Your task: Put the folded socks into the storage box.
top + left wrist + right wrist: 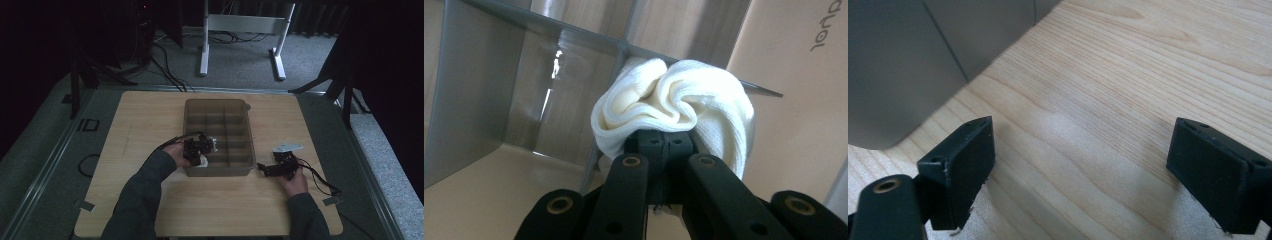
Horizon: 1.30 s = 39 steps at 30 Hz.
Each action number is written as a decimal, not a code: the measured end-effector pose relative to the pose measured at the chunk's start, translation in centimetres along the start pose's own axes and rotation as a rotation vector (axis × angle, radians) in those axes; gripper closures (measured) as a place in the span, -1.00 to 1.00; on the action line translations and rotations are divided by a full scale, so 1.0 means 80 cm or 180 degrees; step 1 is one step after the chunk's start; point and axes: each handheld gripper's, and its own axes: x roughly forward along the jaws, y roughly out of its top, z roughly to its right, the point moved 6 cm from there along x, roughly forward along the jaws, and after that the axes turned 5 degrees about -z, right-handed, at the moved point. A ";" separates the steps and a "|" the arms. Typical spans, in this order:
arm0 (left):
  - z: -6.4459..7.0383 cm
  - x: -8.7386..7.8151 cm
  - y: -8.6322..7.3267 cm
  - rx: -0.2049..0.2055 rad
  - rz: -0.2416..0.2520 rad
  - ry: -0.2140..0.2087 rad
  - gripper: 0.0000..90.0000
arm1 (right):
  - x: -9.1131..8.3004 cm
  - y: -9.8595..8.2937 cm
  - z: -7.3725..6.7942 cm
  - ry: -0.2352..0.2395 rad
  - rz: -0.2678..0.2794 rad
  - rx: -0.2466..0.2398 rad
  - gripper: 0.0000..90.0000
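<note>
A grey divided tray (191, 114) stands in the middle of the wooden table. My left gripper (200, 152) is over the tray's near left corner, shut on a bunched white cloth (679, 107); the cloth (202, 161) hangs above the grid of dividers (574, 42). My right gripper (266, 170) rests low on the table just right of the tray's near right corner. In the right gripper view its jaws stand wide apart over bare wood (1088, 125), nothing between them, with the tray wall (913, 55) at the upper left.
The table's edge (210, 234) runs near the person's body. A white desk frame (245, 30) and cables lie on the floor beyond the table. Dark stands flank the table at the far left and right.
</note>
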 end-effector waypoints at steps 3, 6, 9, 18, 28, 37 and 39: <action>0.000 0.000 0.000 -0.0006 0.0003 -0.0007 1.00 | 0.000 0.000 0.000 0.0000 0.0001 0.0000 -0.74; -0.001 -0.001 -0.001 -0.0016 0.0025 -0.0009 0.99 | 0.000 0.000 0.000 0.0000 0.0000 0.0001 -0.74; 0.000 -0.008 -0.004 -0.0018 0.0040 0.0022 0.90 | 0.000 0.000 0.000 0.0001 0.0000 0.0001 -0.74; 0.001 -0.046 -0.019 -0.0083 0.0406 -0.0043 0.81 | 0.000 0.000 0.000 0.0002 0.0000 0.0008 -0.74; -0.009 -0.059 -0.011 -0.0157 0.0658 0.0198 1.00 | 0.000 0.000 0.000 0.0000 0.0003 0.0004 -0.74; -0.002 -0.037 -0.001 -0.0115 0.0452 0.0177 1.00 | 0.000 0.000 0.000 0.0002 0.0000 0.0010 -0.74; 0.000 -0.031 0.003 -0.0093 0.0392 0.0196 1.00 | 0.000 0.000 0.000 0.0002 0.0000 0.0009 -0.74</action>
